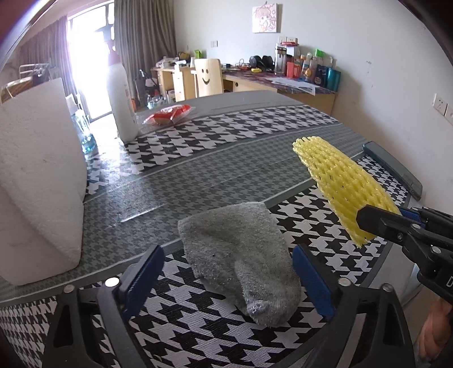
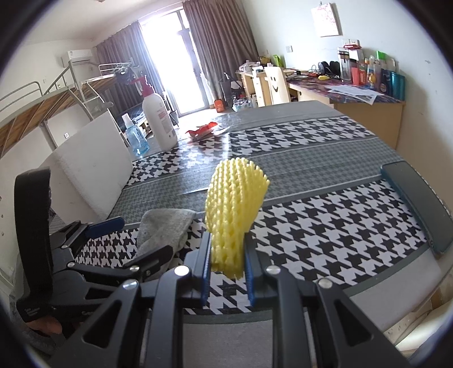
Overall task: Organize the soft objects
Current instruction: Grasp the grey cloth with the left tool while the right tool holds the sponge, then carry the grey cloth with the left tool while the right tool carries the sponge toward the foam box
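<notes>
You are in a home, in a room for living and sleeping. A bunk bed (image 2: 42, 107) stands by the wall, and curtains (image 2: 218, 36) hang at a glass door (image 2: 172, 62). A desk (image 2: 365, 93) is full of bottles and boxes. A chair (image 1: 208, 77) has a smiley face on its back. A picture (image 1: 264, 18) hangs above. The table (image 1: 254, 133) has a checked cover.
</notes>
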`<state>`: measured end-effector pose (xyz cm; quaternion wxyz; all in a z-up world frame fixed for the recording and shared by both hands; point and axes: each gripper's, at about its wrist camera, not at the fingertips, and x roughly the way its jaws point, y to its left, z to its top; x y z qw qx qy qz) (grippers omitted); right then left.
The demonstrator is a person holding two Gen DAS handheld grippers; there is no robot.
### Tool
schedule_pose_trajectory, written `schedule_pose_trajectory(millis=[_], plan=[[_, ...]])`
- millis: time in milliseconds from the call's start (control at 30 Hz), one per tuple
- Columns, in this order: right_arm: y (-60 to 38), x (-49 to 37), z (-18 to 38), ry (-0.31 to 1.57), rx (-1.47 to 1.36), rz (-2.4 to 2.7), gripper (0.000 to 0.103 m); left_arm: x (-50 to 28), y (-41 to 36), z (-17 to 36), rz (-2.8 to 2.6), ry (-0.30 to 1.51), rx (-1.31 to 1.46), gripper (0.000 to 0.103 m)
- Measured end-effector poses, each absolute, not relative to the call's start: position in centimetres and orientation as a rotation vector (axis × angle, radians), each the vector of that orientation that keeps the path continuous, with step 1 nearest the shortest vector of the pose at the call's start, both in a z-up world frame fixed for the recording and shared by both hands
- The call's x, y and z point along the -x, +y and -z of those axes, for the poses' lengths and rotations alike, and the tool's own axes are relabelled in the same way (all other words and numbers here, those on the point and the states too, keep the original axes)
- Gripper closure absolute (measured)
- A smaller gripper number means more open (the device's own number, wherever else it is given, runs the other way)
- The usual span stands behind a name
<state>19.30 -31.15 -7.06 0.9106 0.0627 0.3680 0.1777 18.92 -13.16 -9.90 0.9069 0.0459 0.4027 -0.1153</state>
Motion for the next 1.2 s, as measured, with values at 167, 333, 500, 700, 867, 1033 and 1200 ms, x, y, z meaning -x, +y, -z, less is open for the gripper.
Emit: schedule_pose_trajectory(millis=[167, 333, 500, 700, 867, 1033, 1200], plan=[[-31.3, -19.3, 7.3, 0.766, -0.13, -0.366, 0.079, -19.2, -13.3, 10.3, 0.24, 0.847, -0.092, 0.018], [-31.3, -19.2, 7.3, 0.764, -0.129, -0.364, 0.079, -19.5, -13.4, 10.7, 0.241, 0.853, -0.099, 0.02], [-31.3, -19.1, 7.3, 0.764, -0.128, -0.364, 0.079, -19.8, -13.6, 11.0, 0.25, 0.868, -0.105, 0.026], [-31.2, -18.9, 7.3, 0.764, -0.13, -0.362, 0.079, -19.7, -13.7, 10.9, 0.246, 0.855, -0.12, 0.047], [-31.2, -18.7, 7.2, 0.762, -0.13, -0.362, 0.079, -19.6, -13.4, 10.7, 0.238, 0.852, -0.108, 0.073], [-30.9, -18.5, 7.0, 0.76, -0.121, -0.363, 0.079, -19.0, -12.8, 10.1, 0.251, 0.831, -0.101, 0.078], [-30.4, -18.3, 6.7, 0.753, -0.112, -0.366, 0.079, -18.2, -11.9, 8.8, 0.242, 0.789, -0.091, 0.078]])
